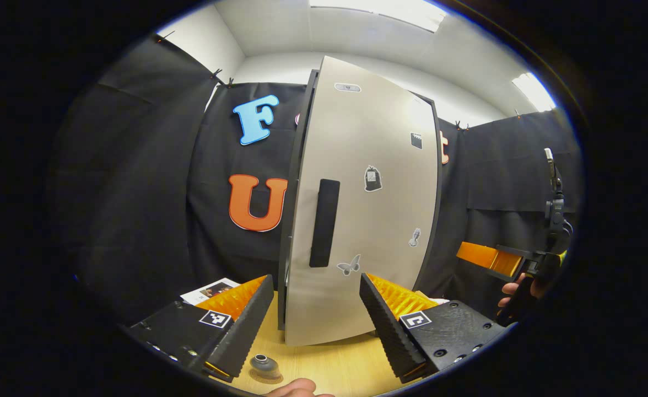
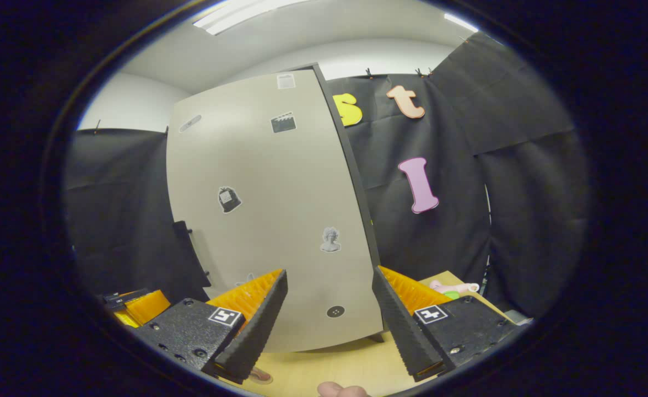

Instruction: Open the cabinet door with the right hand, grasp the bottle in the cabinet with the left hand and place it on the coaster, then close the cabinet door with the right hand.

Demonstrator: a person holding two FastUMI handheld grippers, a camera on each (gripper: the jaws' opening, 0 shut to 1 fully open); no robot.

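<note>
Facing you: cabinet door (image 1: 365, 220), shut, hiding the bottle; black handle (image 1: 324, 223) along its left edge. Your left gripper (image 1: 316, 325) and right gripper (image 2: 329, 325) both spread wide, holding nothing. Coaster (image 1: 265, 375) partly cut off beneath the left fingers.

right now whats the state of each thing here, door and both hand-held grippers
cabinet door: shut, handle untouched
left hand-held gripper: open, empty, short of the door
right hand-held gripper: open, empty, facing the door
coaster: on the table, a small grey object on it, no bottle
</note>
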